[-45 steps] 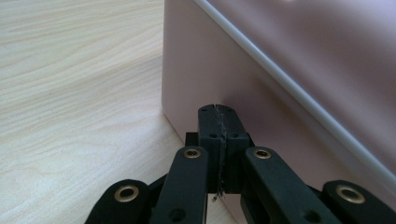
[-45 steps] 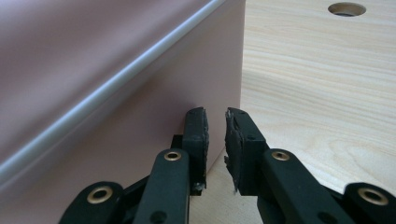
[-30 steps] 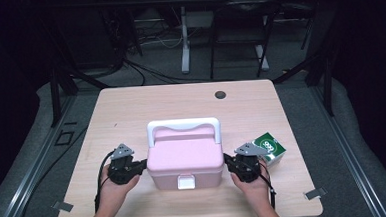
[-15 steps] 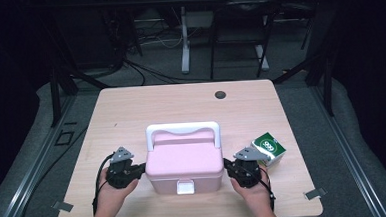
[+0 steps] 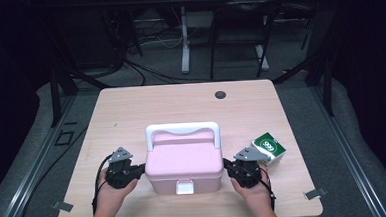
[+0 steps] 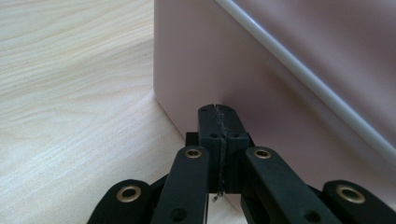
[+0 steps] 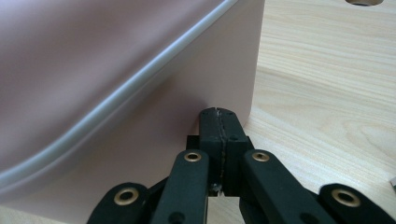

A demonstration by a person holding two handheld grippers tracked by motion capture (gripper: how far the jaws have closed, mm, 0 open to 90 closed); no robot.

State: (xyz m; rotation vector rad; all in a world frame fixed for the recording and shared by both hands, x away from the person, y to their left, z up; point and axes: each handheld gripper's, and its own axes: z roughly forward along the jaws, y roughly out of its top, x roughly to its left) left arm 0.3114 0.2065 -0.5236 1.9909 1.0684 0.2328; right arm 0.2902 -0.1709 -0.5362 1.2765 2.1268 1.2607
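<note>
Dark room, cables and frame legs behind; pale wood bench (image 5: 131, 111) in front of you; pink box (image 5: 184, 161) sits near its front edge, white handle (image 5: 182, 129) at the back, long axis left to right; your left hand-held gripper (image 5: 142, 167) presses its left end, your right hand-held gripper (image 5: 226, 163) its right end, box squarely between, both equally near; both gripper views show jaws closed, empty, tips against pink wall; high view adds the green carton (image 5: 268, 148) just beyond your right hand.
</note>
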